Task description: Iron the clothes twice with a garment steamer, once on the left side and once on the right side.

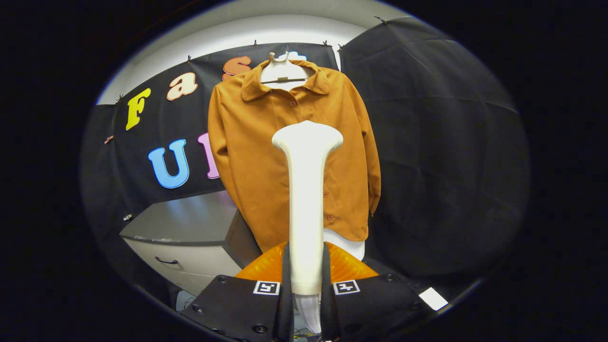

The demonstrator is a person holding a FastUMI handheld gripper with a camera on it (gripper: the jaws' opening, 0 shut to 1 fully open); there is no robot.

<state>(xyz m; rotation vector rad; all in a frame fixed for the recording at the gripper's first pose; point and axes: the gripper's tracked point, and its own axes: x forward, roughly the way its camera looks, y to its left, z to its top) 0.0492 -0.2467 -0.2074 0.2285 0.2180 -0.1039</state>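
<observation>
black cloth walled the booth, with a grey drawer cabinet [190,237] low to one side. a rust-orange button-up shirt [266,156] hung on a white hanger [283,71] against that cloth. the fingers [306,285] pinched the handle of a white plastic garment steamer [306,190], which stood upright between them, its flared head in front of the shirt's buttoned placket at mid-chest.

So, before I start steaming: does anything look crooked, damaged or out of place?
Nothing stands out. The shirt hangs straight on its hanger, buttoned, and the hand-held gripper is shut on the steamer, held upright before it.
</observation>
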